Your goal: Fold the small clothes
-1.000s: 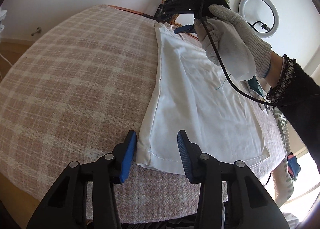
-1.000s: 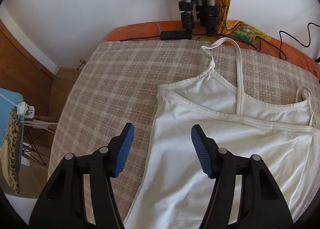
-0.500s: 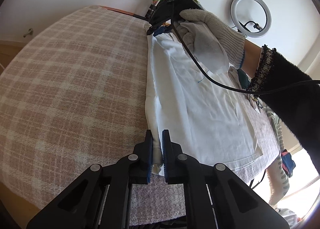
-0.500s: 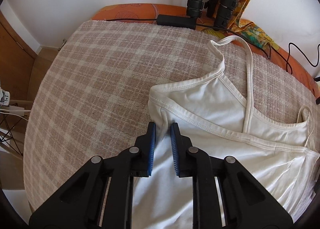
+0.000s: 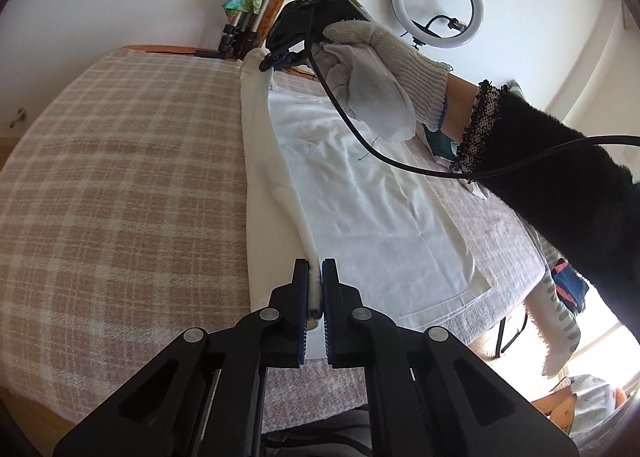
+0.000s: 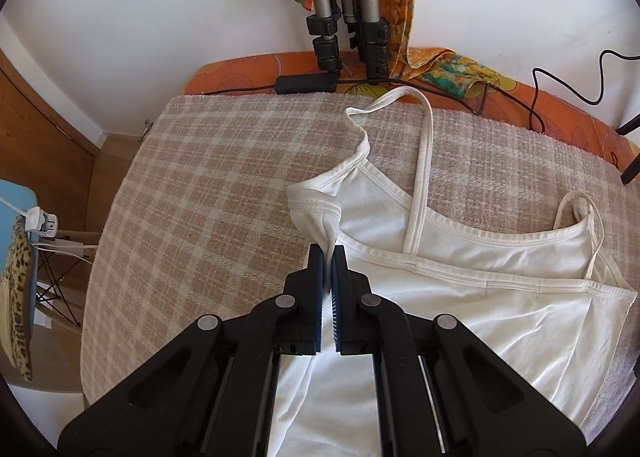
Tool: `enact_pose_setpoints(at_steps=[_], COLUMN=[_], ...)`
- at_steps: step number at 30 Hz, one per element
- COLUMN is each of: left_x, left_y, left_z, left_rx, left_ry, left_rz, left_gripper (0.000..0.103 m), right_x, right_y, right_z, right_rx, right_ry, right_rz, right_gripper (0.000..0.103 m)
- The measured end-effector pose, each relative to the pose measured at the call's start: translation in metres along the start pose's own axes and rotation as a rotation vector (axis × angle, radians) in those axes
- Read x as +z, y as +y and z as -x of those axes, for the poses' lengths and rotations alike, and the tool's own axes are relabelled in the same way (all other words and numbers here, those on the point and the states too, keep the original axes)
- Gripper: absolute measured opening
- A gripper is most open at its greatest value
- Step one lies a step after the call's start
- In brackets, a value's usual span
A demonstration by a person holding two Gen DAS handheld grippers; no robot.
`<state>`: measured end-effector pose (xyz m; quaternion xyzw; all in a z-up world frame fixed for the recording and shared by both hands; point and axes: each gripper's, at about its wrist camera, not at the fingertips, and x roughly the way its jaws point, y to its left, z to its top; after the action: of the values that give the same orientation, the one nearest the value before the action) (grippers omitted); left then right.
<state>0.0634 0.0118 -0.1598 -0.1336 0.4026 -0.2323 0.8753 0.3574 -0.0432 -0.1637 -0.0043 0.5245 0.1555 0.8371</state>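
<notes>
Between my left fingers (image 5: pixel 315 289) sits the hem corner of the white camisole (image 5: pixel 360 193), pinched tight; my right fingers (image 6: pixel 327 269) clamp its underarm corner. Both have just closed. That side edge lifts off the checked tabletop (image 5: pixel 120 185), bare to the left. A tripod (image 6: pixel 352 17) and cables (image 6: pixel 560 89) stand at the far edge.

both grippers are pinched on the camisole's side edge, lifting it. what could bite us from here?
1. The left gripper and right gripper each pinch only a thin bit of the camisole edge; thin fabric could slip out mid-fold.
2. The loose strap trails toward the cable and tripod; it could drag or end up bunched inside the fold.
3. Wrinkles across the body may get folded in.
</notes>
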Motion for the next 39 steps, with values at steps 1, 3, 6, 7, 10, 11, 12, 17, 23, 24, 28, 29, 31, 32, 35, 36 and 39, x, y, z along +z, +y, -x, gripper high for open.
enact_pose_setpoints(at_steps=[1,3,6,7,10,11,12,17,23,24,28,29,31,32,35,36,39], left_x=[0.0,0.0,-0.005,-0.007,-0.011,-0.012,-0.012,-0.015,-0.017,-0.017,-0.013,-0.012,-0.01,-0.009,-0.007,-0.007,-0.007], left_y=[-0.006,-0.016,-0.026,-0.028,-0.03,-0.031,-0.032,-0.035,-0.044,-0.046,-0.051,-0.053,-0.058,-0.06,-0.068,-0.07,-0.082], left_z=[-0.003,-0.009,-0.021,-0.024,-0.033,-0.035,-0.036,-0.044,-0.048,-0.045,-0.032,-0.03,-0.026,-0.025,-0.028,-0.03,-0.036], left_rx=[-0.007,-0.022,-0.031,-0.031,-0.035,-0.04,-0.045,-0.057,-0.05,-0.048,-0.038,-0.038,-0.043,-0.045,-0.083,-0.088,-0.075], left_ry=[0.004,0.017,0.05,0.059,0.091,0.097,0.105,0.136,0.176,0.164,0.127,0.12,0.106,0.099,0.108,0.113,0.118], left_rz=[-0.014,-0.037,-0.058,-0.062,-0.057,-0.055,-0.055,-0.062,-0.079,-0.086,-0.105,-0.104,-0.107,-0.11,-0.099,-0.097,-0.122], left_gripper=[0.005,0.005,0.005,0.005,0.005,0.005,0.005,0.005,0.01,0.01,0.011,0.011,0.011,0.011,0.011,0.011,0.011], right_x=[-0.001,-0.004,-0.008,-0.01,-0.015,-0.015,-0.016,-0.02,-0.022,-0.023,-0.028,-0.03,-0.034,-0.036,-0.045,-0.05,-0.064], right_y=[-0.005,-0.017,-0.029,-0.032,-0.035,-0.037,-0.038,-0.041,-0.046,-0.049,-0.063,-0.067,-0.077,-0.082,-0.098,-0.104,-0.126], right_z=[0.002,0.007,0.004,0.002,-0.009,-0.011,-0.013,-0.022,-0.013,-0.008,0.024,0.032,0.049,0.057,0.083,0.092,0.114], right_rx=[-0.001,-0.011,-0.022,-0.021,-0.04,-0.048,-0.055,-0.071,-0.041,-0.033,-0.004,-0.003,0.015,0.021,0.026,0.034,0.05], right_ry=[-0.004,-0.007,-0.002,0.0,0.009,0.012,0.015,0.027,0.02,0.008,-0.06,-0.069,-0.09,-0.101,-0.133,-0.142,-0.163], right_rz=[-0.004,-0.016,-0.032,-0.036,-0.038,-0.038,-0.038,-0.034,-0.04,-0.045,-0.06,-0.064,-0.081,-0.084,-0.085,-0.09,-0.103], right_gripper=[0.005,0.005,0.005,0.005,0.005,0.005,0.005,0.005,0.01,0.014,0.03,0.03,0.03,0.03,0.03,0.03,0.03])
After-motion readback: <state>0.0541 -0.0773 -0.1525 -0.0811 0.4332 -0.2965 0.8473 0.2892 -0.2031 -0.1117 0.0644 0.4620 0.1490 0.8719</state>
